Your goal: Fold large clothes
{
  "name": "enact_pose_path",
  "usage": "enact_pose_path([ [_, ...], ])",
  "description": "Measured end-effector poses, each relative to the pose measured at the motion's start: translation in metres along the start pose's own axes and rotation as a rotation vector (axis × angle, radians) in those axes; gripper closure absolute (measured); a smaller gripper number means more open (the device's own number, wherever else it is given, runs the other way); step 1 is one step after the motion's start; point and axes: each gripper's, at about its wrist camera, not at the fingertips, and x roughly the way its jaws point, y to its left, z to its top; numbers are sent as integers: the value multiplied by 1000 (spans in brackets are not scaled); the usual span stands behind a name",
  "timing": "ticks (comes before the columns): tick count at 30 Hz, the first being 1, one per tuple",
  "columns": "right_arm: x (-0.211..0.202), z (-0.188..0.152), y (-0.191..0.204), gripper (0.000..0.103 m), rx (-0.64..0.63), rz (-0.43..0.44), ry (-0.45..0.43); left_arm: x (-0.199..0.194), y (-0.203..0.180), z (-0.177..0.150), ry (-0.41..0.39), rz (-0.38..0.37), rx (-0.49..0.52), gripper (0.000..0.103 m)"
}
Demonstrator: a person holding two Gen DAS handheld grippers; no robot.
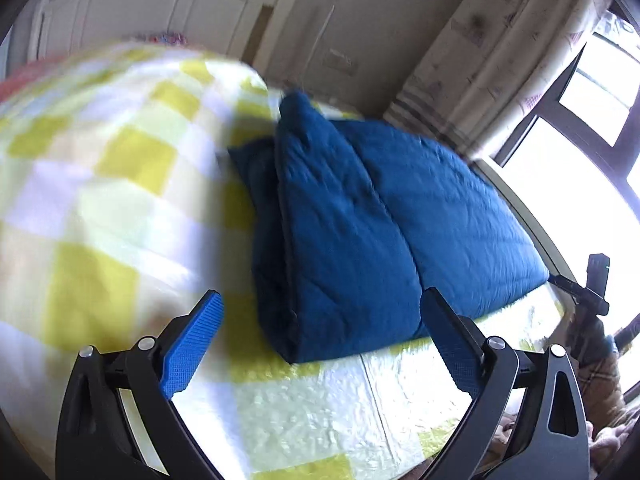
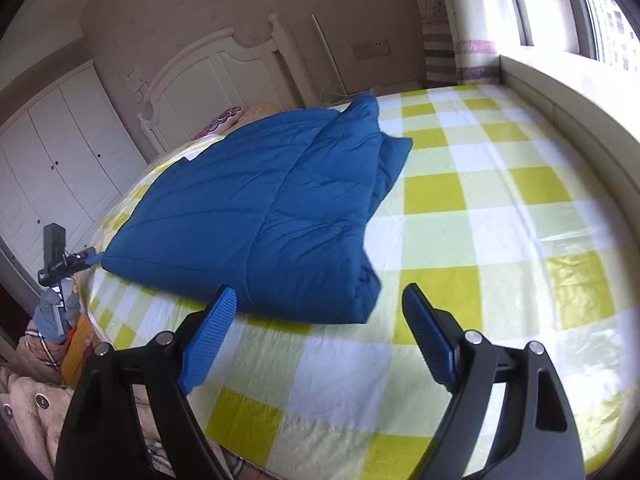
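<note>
tongs point(image 1: 320, 336): 2, both agape | blue quilt point(image 2: 256, 216): 1, folded | bed point(image 2: 480, 240): 1

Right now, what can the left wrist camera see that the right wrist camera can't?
Only the left wrist view shows the open left claw up close, with the dark-framed window right of the quilt.

Only the right wrist view shows the open right claw, the white wardrobe and the white headboard.

Both show the folded blue quilt lying on the yellow checked bedsheet, with nothing in either claw.
</note>
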Motion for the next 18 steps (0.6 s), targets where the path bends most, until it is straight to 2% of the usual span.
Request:
enact_pose_path([
  [2, 13, 2, 2, 19, 3, -2, 15, 14, 1, -2, 26, 5, -12, 8],
  [4, 24, 3, 6, 24, -4, 3, 30, 23, -2, -1, 18, 11, -27, 7],
  [5, 29, 3, 9, 29, -18, -7, 32, 24, -1, -4, 12, -5, -45, 7],
  [6, 31, 2, 11, 41, -20, -9, 24, 26, 1, 0, -3, -12, -77, 9],
  [7, 30, 1, 13, 53, -19, -1, 15, 26, 4, 1, -21, -19, -116, 23],
  [8, 29, -1, 18, 57, -25, -2, -6, 28, 5, 0, -34, -27, -148, 30],
  [10, 25, -9, 28, 69, -44, -44, -38, 26, -5, -5, -65, 4, -125, 48],
  [13, 19, -16, 35, 75, -26, -65, -67, 13, -22, -18, -108, 70, -72, 61],
  [18, -8, -38, 49, 76, -42, -44, -63, -21, -24, -48, -100, 60, -80, 63],
])
